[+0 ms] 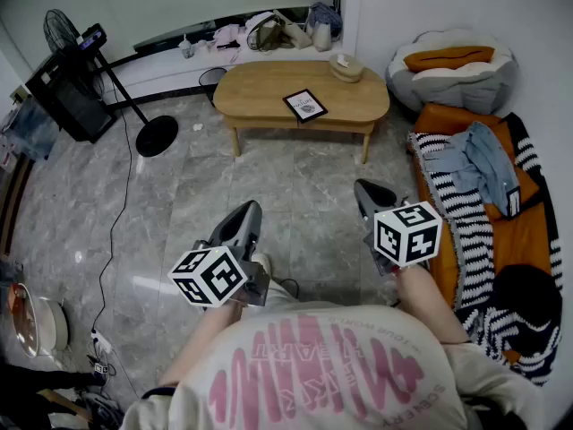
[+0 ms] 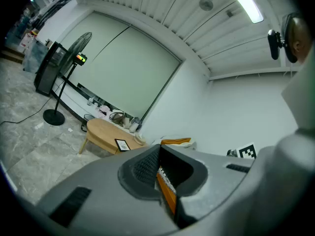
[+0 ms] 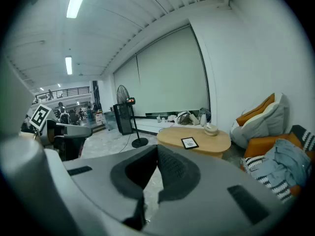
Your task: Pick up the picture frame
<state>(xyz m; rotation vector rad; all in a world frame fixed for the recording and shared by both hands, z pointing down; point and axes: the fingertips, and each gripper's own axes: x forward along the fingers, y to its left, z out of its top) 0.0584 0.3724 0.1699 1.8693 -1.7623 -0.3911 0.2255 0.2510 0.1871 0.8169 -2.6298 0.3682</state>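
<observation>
Head view: picture frame [image 1: 305, 105] lies flat on the wooden table [image 1: 260, 92] near its front edge, skewed to that edge. It is well ahead across the floor [image 1: 295, 173], between the lines of the left gripper [image 1: 246, 215] and the right gripper [image 1: 367, 193].
Left gripper view: jaws closed tip to tip, gripping nothing; picture frame [image 2: 122, 144] far ahead, left of the jaw line.
Right gripper view: jaws pressed together, empty; picture frame [image 3: 189, 143] ahead, slightly right of the jaw line.
Coming move, as a judgement: neither hand is clearly nearer; closing the distance comes first, then parting the jaws.
</observation>
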